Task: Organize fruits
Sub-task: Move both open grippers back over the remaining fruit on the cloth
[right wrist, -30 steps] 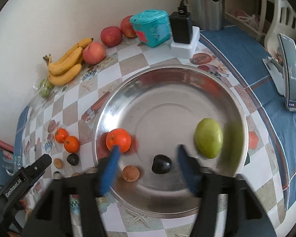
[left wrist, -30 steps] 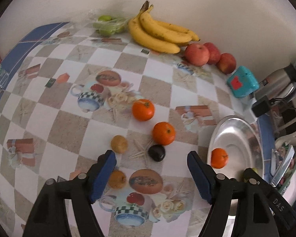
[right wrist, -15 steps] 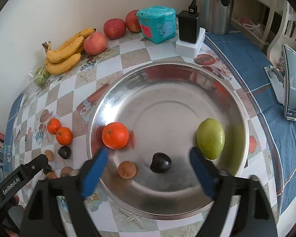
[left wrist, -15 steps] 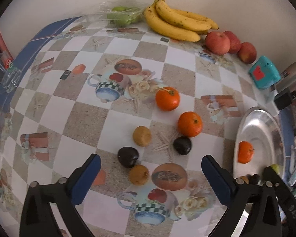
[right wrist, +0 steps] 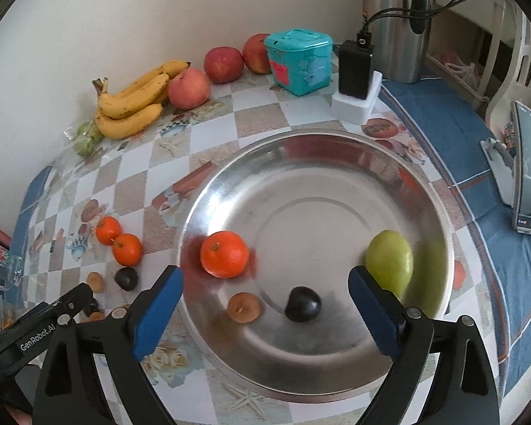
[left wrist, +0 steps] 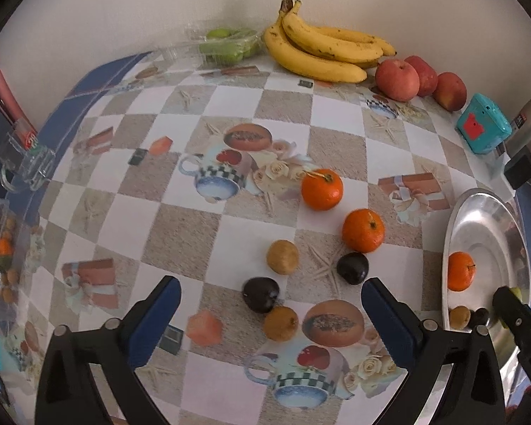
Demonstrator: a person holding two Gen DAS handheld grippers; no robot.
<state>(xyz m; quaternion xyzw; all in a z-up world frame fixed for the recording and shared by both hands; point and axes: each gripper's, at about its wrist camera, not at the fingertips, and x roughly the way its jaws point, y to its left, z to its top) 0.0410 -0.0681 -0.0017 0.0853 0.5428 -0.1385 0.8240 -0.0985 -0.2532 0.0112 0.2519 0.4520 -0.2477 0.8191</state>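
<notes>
Fruits lie scattered on the glossy checkered tablecloth [left wrist: 180,233] in our left wrist view: two round, dimpled oranges [left wrist: 321,189] side by side, two dull tan fruits [left wrist: 282,257], and two smooth dark plums [left wrist: 261,294]. One plum touches the nearer tan fruit, just ahead of our left gripper [left wrist: 270,306], whose blue-padded fingers [left wrist: 155,318] stand wide apart with nothing between them. Against the pale wall we see a curved bunch of bananas [left wrist: 322,53], red apples [left wrist: 397,80], and green fruit in a clear plastic pack [left wrist: 226,46]. A teal box [left wrist: 483,128] sits near the shiny metal plate [left wrist: 485,219] at the right edge.

From our right wrist view, the round steel plate [right wrist: 318,163] carries an orange [right wrist: 224,254], a flattish tan fruit [right wrist: 243,306], a dark plum [right wrist: 302,304] and a smooth green pear-shaped fruit [right wrist: 390,262], all apart from one another. Our right gripper [right wrist: 265,313] hovers over the plate's near side, spread wide and empty. Beyond the plate stand a black charger on a white base [right wrist: 355,81] and a steel kettle [right wrist: 396,35]; a blue cloth [right wrist: 453,131] covers the table to the right.
</notes>
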